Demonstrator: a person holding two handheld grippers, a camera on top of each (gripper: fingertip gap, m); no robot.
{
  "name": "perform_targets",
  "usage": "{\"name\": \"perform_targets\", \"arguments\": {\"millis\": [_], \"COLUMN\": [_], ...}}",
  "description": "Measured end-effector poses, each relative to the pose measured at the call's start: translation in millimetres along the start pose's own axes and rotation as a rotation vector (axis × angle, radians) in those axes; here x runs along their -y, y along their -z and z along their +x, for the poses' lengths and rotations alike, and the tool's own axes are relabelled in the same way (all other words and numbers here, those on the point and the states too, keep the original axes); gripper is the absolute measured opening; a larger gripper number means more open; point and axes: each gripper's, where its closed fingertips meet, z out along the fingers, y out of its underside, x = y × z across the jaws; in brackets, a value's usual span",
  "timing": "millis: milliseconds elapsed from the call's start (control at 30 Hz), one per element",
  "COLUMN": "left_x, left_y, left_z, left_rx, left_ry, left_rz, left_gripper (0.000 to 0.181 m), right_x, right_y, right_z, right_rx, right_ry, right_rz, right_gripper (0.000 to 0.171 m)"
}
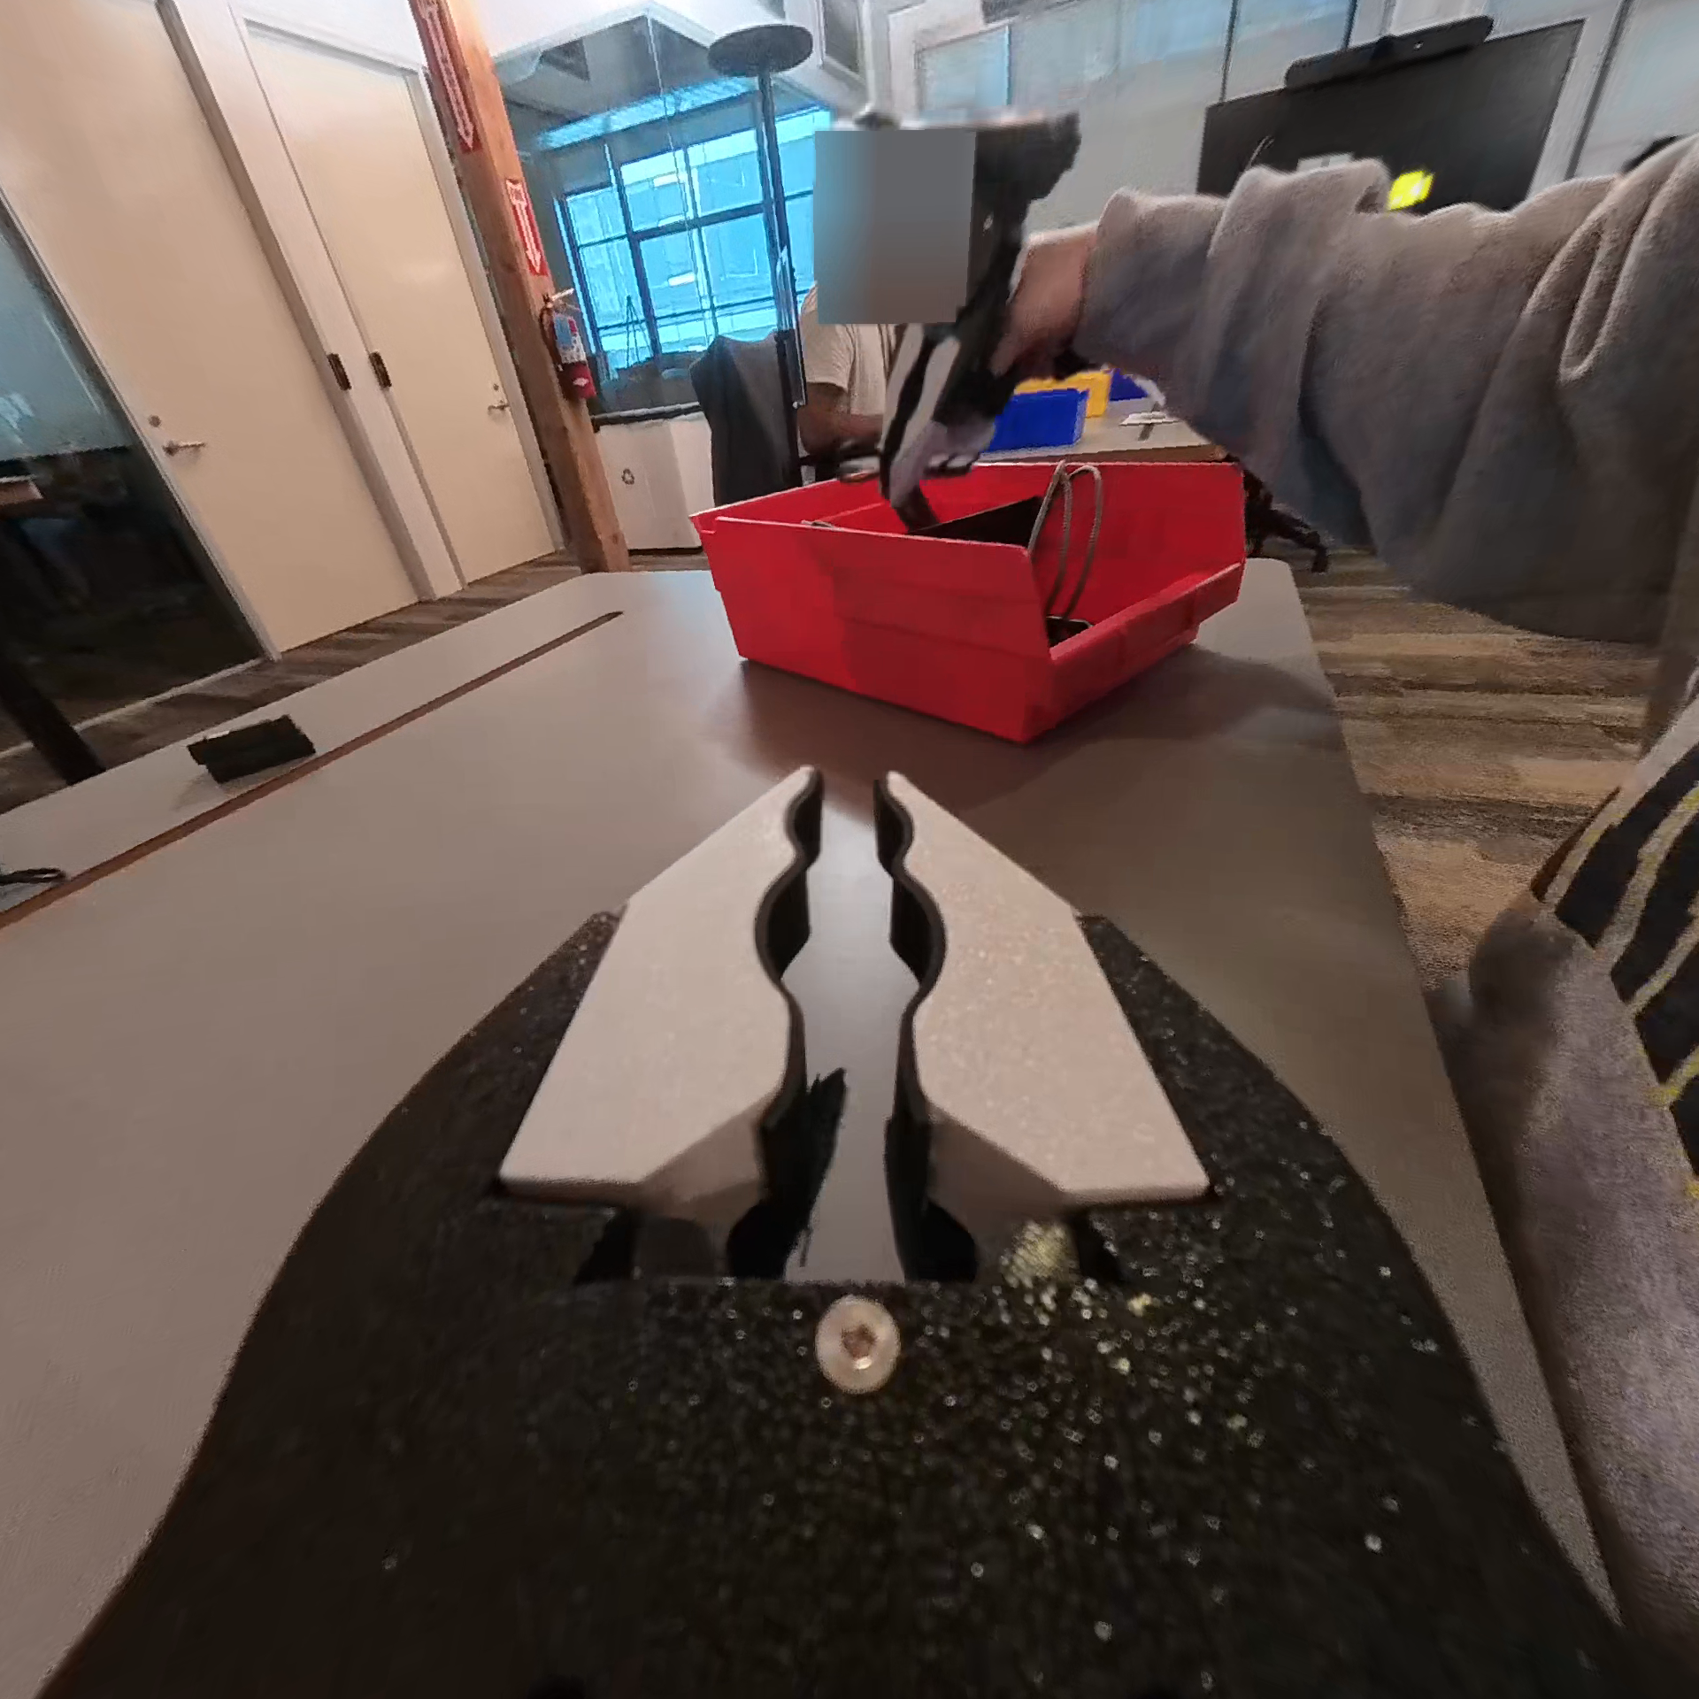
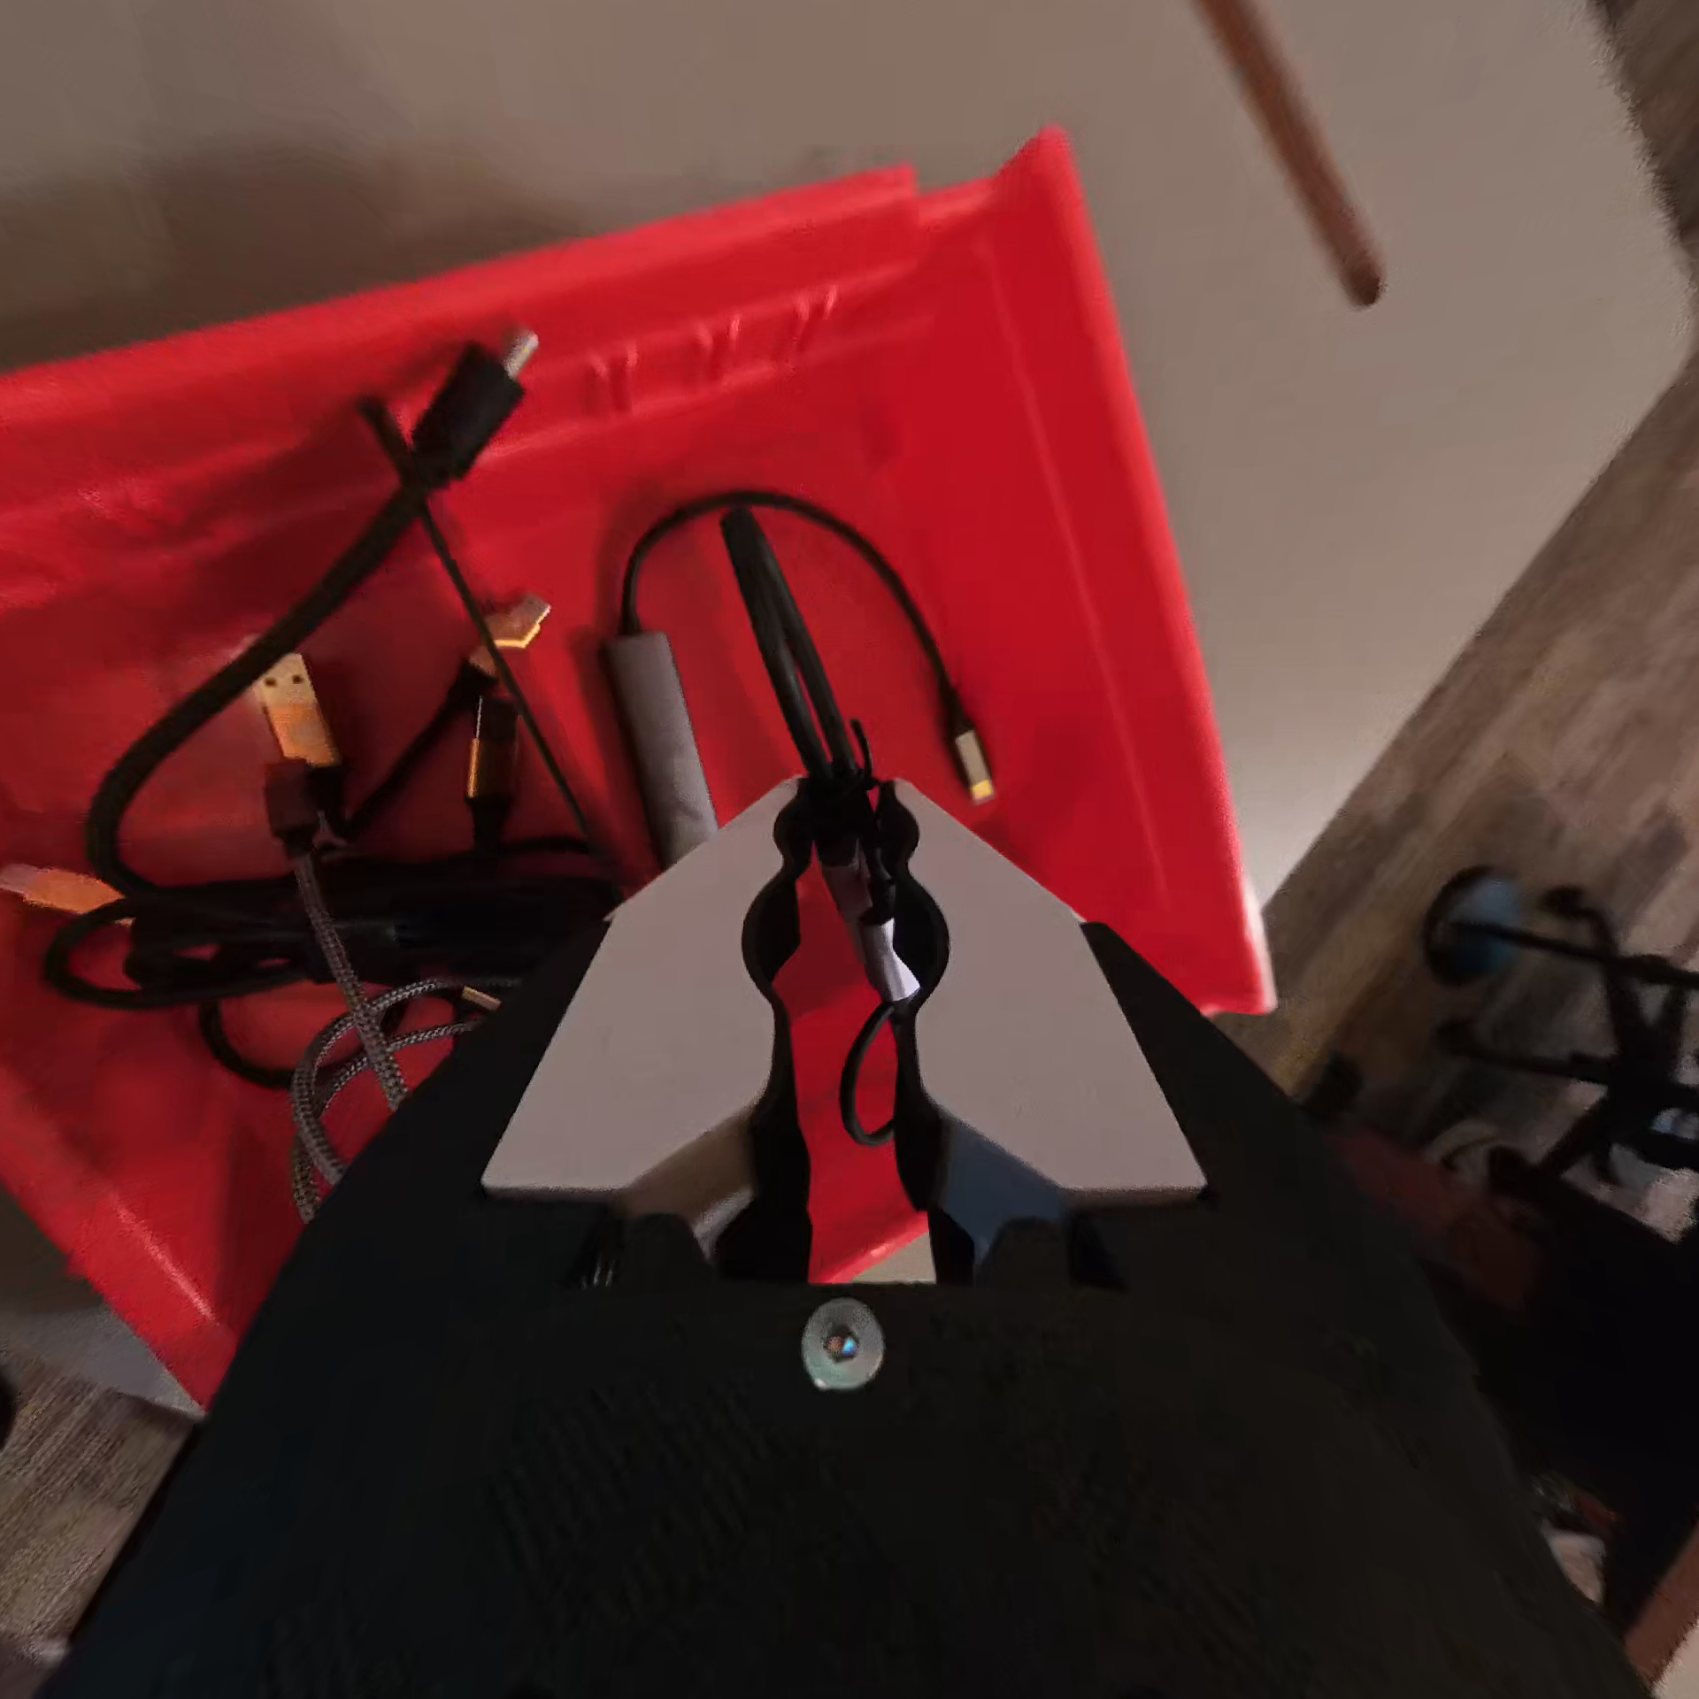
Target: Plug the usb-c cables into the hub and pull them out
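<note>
A red bin (image 1: 919, 625) stands on the grey table (image 1: 460, 919), far from my left gripper (image 1: 846, 791). The left gripper's jaws are almost together, with nothing between them, low over the table. My right gripper (image 2: 846, 791) reaches down into the bin (image 2: 1057, 552) and also shows in the left wrist view (image 1: 906, 496). It is shut on a tied bundle of black cable (image 2: 791, 644). A grey hub (image 2: 662, 735) lies just left of it, and the hub's lead curves round to a usb-c plug (image 2: 970, 763). A tangle of other cables (image 2: 276, 827) fills the bin's left side.
A small black object (image 1: 248, 746) lies on the adjoining table to the left. A person sits behind the bin, near blue bins (image 1: 1039, 418). The table's right edge drops to the floor, where a black chair base (image 2: 1563, 1011) stands. Left tips to right tips: about 40 cm.
</note>
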Motion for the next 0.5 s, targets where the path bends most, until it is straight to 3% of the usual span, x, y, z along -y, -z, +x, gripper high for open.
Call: {"name": "perform_targets", "arguments": {"millis": [133,233,267,400,500], "left_x": [-2,-3,-2,0,0], "left_y": [-1,-1,0,2,3], "left_z": [1,-2,-4,-8,-11], "left_rx": [-0.003,0.020,0.031,0.049,0.062], "left_ry": [0.008,0.014,0.013,0.040,0.053], "left_rz": [-0.010,-0.015,-0.010,0.011,0.007], "left_gripper": [0.014,0.023,0.024,0.025,0.027], "right_x": [-1,13,17,14,12], "right_y": [-14,0,10,71,95], "right_z": [-11,6,15,44,26], "right_rx": [0.048,-0.134,-0.236,-0.717,-0.753], "right_ry": [-0.024,-0.016,-0.008,-0.109,-0.231], "right_rz": [0.009,0.094,0.124,0.188,0.319], "right_gripper": [0.014,0.043,0.044,0.020,0.020]}}
